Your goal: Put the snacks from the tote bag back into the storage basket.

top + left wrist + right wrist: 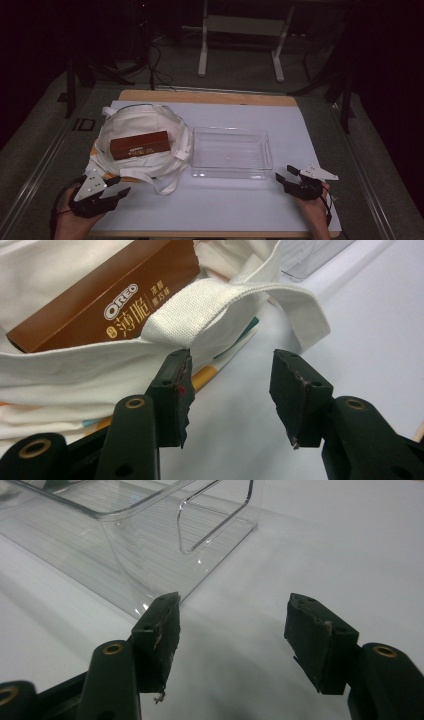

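Tools: left tool (116, 186) and right tool (287, 174) gaping, empty; bare mat (210, 200) between; bin (231, 152) corner near right.

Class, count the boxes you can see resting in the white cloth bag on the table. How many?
1: a brown Oreo box lies in the white cloth bag at table left. The bag's folds may hide others.
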### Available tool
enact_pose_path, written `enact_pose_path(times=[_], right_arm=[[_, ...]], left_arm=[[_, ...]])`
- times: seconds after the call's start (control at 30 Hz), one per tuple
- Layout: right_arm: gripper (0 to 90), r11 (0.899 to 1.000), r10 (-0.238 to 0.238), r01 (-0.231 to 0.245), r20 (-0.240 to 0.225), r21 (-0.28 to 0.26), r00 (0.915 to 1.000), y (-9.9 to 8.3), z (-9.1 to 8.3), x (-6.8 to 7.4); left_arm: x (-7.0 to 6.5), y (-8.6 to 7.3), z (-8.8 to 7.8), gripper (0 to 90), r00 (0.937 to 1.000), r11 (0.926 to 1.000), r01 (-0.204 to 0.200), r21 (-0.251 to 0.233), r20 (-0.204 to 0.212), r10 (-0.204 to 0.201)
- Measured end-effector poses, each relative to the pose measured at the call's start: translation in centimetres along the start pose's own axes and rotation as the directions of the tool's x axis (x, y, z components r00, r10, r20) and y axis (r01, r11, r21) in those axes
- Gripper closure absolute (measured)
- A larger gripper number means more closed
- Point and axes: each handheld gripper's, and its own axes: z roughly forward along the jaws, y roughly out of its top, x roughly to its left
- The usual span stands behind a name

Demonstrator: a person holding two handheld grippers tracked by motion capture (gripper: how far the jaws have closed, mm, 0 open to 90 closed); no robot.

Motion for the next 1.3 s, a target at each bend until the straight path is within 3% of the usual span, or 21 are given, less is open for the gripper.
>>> enact_pose_path(times=[0.17, 0.3, 0.6, 1.3], right_arm=[[38.9, 1.0, -0.001, 0.001, -0.001, 0.001, 1.0, 0.0, 0.0, 0.0], [39.0, 1.0, -0.003, 0.003, 0.0, 0.001, 1.0, 0.0, 0.0, 0.0], [39.8, 1.0, -0.006, 0.006, 0.001, 0.004, 1.0, 0.0, 0.0, 0.1], [40.8, 1.0, -0.018, 0.018, -0.002, -0.014, 0.9998, -0.1, -0.2, 0.2]], left_arm=[[0.2, -0.1, -1.0, 52.2, 0.9999, 0.9997, -0.014, 0.018, -0.005, 0.014], [0.8, 0.3, -1.3, 52.3, 1.0, 0.9999, -0.003, -0.014, -0.006, 0.003], [2.3, 1.9, -0.7, 52.2, 1.0, 0.9988, 0.0, -0.048, -0.007, 0.0], [5.9, 4.8, 0.9, 50.0, 0.9995, 0.9998, -0.013, -0.017, -0.027, 0.013]])
